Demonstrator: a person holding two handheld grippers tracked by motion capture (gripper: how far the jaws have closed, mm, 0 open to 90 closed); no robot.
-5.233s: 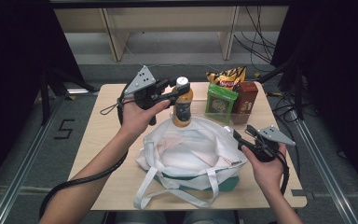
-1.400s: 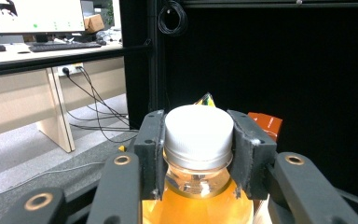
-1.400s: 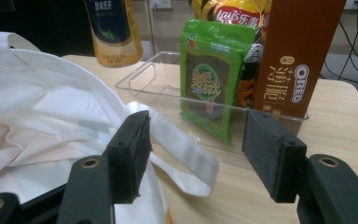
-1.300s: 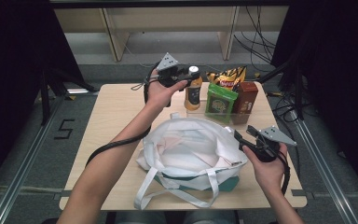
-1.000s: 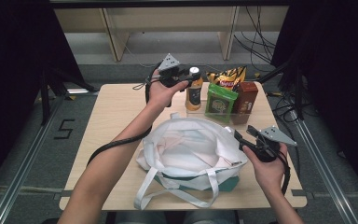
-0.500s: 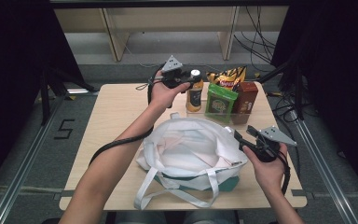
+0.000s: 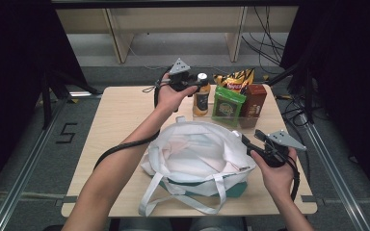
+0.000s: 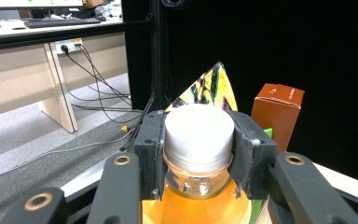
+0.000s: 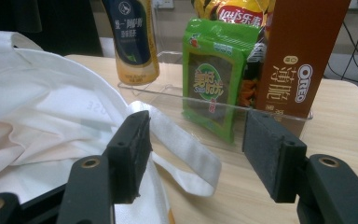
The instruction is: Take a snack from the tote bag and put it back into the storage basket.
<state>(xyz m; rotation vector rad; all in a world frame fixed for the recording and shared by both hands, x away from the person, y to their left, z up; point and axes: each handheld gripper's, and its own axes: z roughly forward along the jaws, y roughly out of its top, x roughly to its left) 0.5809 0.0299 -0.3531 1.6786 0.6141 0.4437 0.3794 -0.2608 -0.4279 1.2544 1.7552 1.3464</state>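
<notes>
The biggest thing on the surface [image 7: 120, 115] is the white tote bag [image 7: 197, 154], and it lies open in the middle just as it did some seconds ago. What changed is the place of the bottle [image 7: 202, 96]. Five seconds ago you held it near the bag's far rim; now it stands at the far edge, upright, in the clear tray [image 9: 168, 93] at the left end of the row of snacks. Beside it come the green packet [image 7: 228, 105], then the brown cookie box [image 7: 253, 100], with the chips bag [image 7: 233, 79] behind them.

Your left gripper [image 7: 185, 84] has gone there with the bottle. In the left gripper view its jaws are clamped on the white cap [image 8: 198, 130], one pad on each side, and the orange drink shows below. In the last second this hand has hardly moved.

Your right gripper [image 7: 255, 144] has stayed at the right rim of the bag the whole time. Its jaws stand apart with nothing between them, and the bag's strap [image 9: 182, 154] lies just under them.

So I judge you are taking goods out of the bag and lining them up in the tray. The bottle looks placed already; what remains for it is only to let go of the cap and draw the hand back without tipping it.
</notes>
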